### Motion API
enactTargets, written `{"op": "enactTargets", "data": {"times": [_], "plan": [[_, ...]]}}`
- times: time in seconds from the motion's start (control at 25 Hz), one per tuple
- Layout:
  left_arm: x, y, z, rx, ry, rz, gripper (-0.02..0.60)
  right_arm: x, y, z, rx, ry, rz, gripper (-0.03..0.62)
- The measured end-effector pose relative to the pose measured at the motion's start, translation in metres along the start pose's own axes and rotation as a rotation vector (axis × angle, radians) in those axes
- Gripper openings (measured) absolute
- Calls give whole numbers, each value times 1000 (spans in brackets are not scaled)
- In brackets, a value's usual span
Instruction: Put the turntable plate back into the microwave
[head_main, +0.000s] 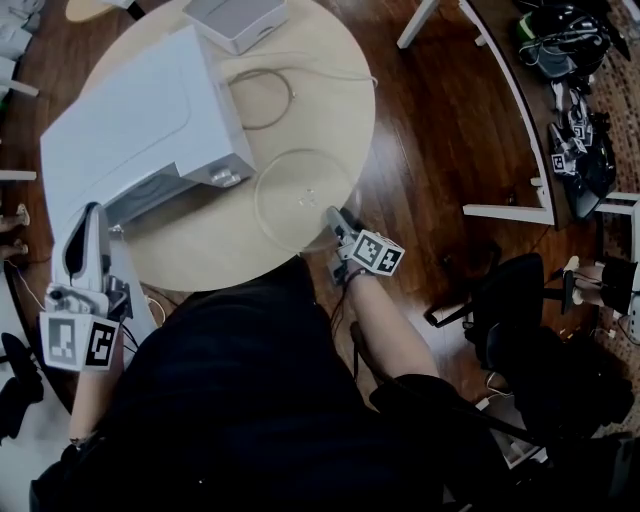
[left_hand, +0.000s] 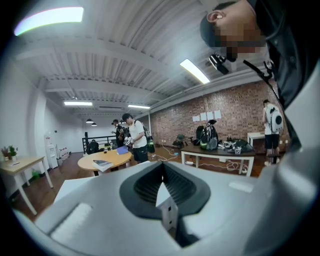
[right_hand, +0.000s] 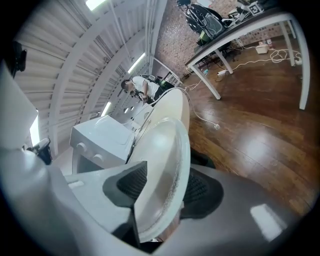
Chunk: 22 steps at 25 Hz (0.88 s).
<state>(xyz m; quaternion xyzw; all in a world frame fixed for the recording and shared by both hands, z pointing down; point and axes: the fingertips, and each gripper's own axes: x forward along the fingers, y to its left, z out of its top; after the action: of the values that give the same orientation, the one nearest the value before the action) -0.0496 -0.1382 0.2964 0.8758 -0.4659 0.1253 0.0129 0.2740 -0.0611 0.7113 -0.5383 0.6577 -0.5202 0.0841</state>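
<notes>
The clear glass turntable plate (head_main: 300, 195) lies flat on the round wooden table (head_main: 200, 250), to the right of the white microwave (head_main: 140, 120). My right gripper (head_main: 336, 220) is at the plate's near right edge. In the right gripper view the plate's rim (right_hand: 160, 160) stands between the two dark pads (right_hand: 131, 184), which close on it, so my right gripper (right_hand: 165, 189) is shut on the plate. At the microwave's front left corner, my left gripper (head_main: 90, 212) is shut on a thin white panel edge (left_hand: 163, 196) that looks like the open microwave door (head_main: 130, 300).
A white box (head_main: 235, 20) and a looped cable (head_main: 265, 95) lie at the back of the table. The table edge runs just behind my right gripper. A black chair (head_main: 510, 300) and a white desk frame (head_main: 520, 130) stand on the wooden floor to the right.
</notes>
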Motion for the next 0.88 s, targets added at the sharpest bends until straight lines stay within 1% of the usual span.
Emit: {"op": "enactTargets", "data": {"times": [0.08,0.24,0.44,0.68,0.88], "plan": [[0,-1,-1,-7,2,5,3,-1,-1,0,2,6,5,192],[-1,-1,-1,-53,-7,19,3,-2,-1,1,4,19,13,187],[1,-6,2,-67,-18,37,3,-4,-2,2,7,29,14,175],[-3,-13,5,-96,-34,66,3,-7,1,4,32,30,49,149],[-11,-15,1,-106,-43,79,3,-11,6,7,58,16,96,120]]}}
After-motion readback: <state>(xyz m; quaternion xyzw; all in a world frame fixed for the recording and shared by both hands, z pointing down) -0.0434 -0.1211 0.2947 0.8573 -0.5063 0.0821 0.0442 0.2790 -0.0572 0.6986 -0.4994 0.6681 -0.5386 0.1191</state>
